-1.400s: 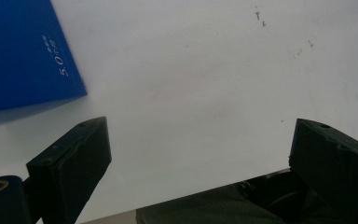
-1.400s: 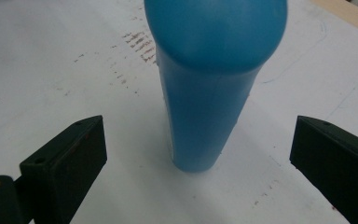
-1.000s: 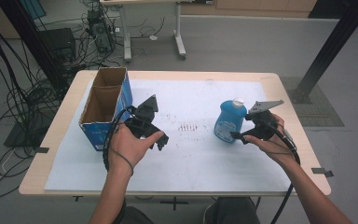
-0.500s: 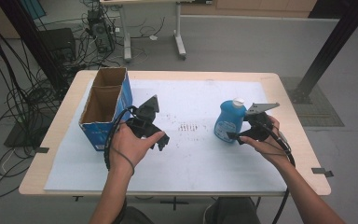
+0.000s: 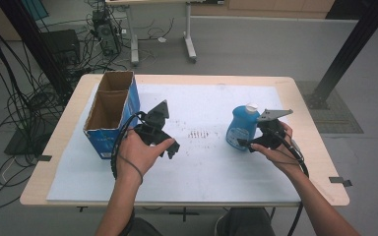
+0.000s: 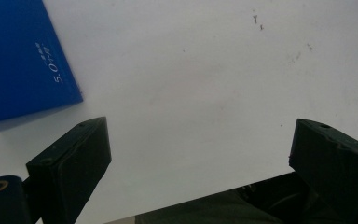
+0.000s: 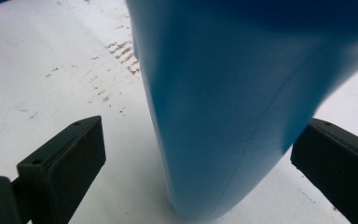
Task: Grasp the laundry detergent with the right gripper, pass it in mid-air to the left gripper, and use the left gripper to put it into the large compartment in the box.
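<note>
Box (image 5: 112, 118): upright at table's (image 5: 187, 81) left edge, open top, walling off that side; blue wall near left gripper (image 5: 170, 147), gap of bare mat (image 5: 202, 167) between them. Bottle (image 5: 239, 128): upright right of centre, standing between the spread jaws of right gripper (image 5: 243, 143), blocking the way ahead; a gap on the left jaw's side, the right jaw at the bottle's edge. Centre mat between both grippers: open, flat, only faint marks. Near edge and far strip: unobstructed. Left gripper's jaws wide apart over bare mat.

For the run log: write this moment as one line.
right tool: open, astride upright blue plastic bottle | left tool: open, over white mat | blue cardboard box: open-topped
</note>
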